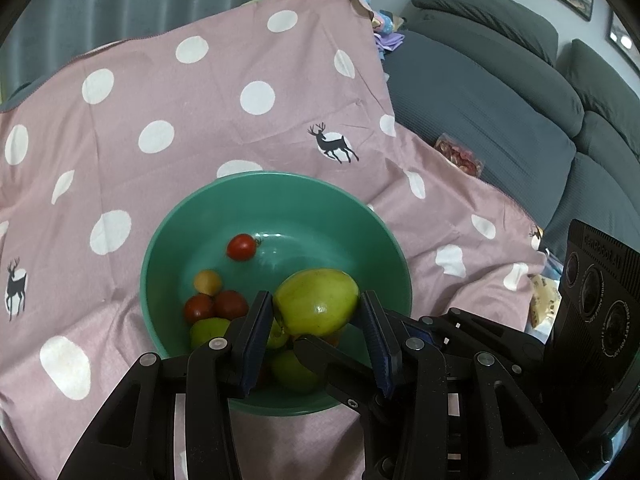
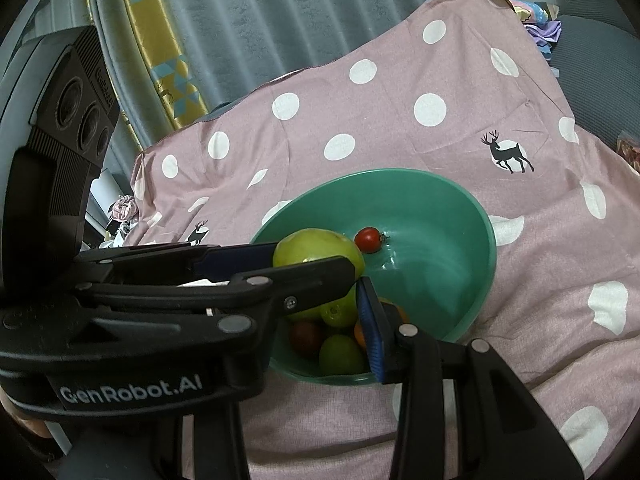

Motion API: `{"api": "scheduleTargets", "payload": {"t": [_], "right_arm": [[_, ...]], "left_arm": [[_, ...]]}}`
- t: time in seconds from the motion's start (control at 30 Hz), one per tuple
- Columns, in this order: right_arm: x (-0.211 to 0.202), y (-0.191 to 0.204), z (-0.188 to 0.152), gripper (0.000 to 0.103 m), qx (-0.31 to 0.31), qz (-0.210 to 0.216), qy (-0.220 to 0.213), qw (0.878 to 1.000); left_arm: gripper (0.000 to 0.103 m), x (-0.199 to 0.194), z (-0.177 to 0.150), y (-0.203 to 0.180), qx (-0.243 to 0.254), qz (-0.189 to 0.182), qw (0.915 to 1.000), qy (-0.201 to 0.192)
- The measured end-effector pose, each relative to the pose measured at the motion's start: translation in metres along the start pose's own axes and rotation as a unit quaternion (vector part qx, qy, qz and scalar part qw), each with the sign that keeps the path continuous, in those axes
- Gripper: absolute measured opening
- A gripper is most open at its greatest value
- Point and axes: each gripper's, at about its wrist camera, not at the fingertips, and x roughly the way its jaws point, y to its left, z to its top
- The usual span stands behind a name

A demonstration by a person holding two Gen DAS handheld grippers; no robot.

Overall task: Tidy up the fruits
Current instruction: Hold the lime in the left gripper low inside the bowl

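**Left wrist view: large green fruit held over the green bowl**

The left gripper [image 1: 316,312] is holding a large green fruit, possibly a mango [image 1: 316,302], between its two blue-padded fingers [image 1: 258,332]. The fingers are standing moderately apart, closed only as far as the fruit's width, with both pads touching its sides. The fruit is sitting at the near side of the green bowl [image 1: 276,196], above the smaller fruits.

Inside the bowl, a cherry tomato [image 1: 241,247] is lying alone toward the far side. A small yellow-orange fruit [image 1: 207,281], two dark red tomatoes [image 1: 199,308] and smaller green fruits [image 1: 294,370] are clustering at the near side. The bowl is resting on a pink polka-dot cloth [image 1: 160,92].

In the right wrist view, the right gripper [image 2: 320,300] is hovering at the near rim of the bowl [image 2: 472,208]. One blue pad [image 2: 370,328] is showing; the other finger is hidden behind the left gripper's body, so its opening cannot be told. Nothing is visibly held in it.

Judged step: the large fruit is either being placed into or being lifted out of the bowl; the pictures do not settle which. The next move is calling for a steady grip on a smooth, rounded skin and clearance from the right gripper, which is crowding the same rim.
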Motion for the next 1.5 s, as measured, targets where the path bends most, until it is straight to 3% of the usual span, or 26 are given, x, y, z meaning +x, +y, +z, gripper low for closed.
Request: {"api": "scheduleTargets", "payload": {"t": [1.5], "right_arm": [[0.0062, -0.0012, -0.0044, 0.039, -0.004, -0.021, 0.027, 0.999]], "left_arm": [[0.045, 0.0080, -0.0069, 0.0009, -0.011, -0.006, 0.9998, 0.013]]}}
